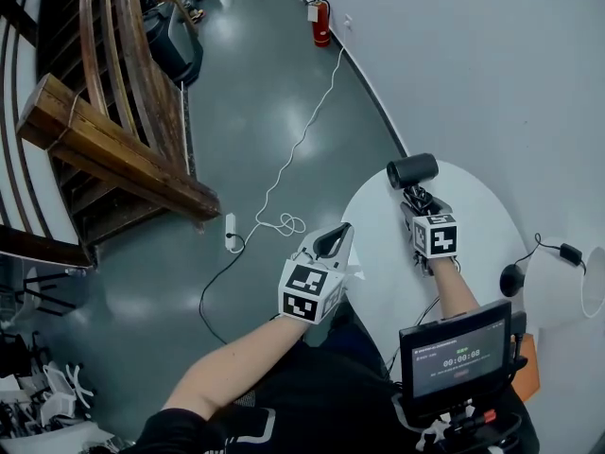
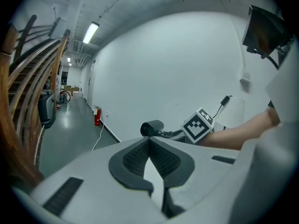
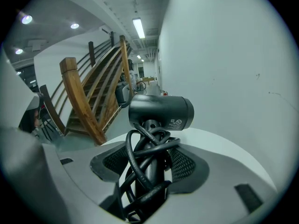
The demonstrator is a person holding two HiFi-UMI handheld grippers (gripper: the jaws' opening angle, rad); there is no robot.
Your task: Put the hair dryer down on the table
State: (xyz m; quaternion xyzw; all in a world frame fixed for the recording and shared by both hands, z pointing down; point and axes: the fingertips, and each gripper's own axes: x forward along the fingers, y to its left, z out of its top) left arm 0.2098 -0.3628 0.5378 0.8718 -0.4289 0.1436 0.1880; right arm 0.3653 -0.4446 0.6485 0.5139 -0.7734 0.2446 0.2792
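A black hair dryer (image 3: 161, 112) with its cord wound round the handle is held by my right gripper (image 3: 149, 164), whose jaws are shut on the handle and cord. In the head view the hair dryer (image 1: 412, 171) hangs over the far part of the round white table (image 1: 477, 225), ahead of the right gripper (image 1: 419, 202). My left gripper (image 1: 333, 245) floats off the table's left edge, above the floor, with nothing in it. In the left gripper view the left gripper (image 2: 150, 157) has its pads touching at the tips, and the hair dryer (image 2: 152, 128) shows beyond it.
A tablet-like screen (image 1: 456, 354) on a mount stands at the near side of the table. A black adapter and cable (image 1: 570, 252) lie at the table's right. A white extension cord (image 1: 284, 183) runs across the floor. A wooden staircase (image 1: 104, 112) rises at left.
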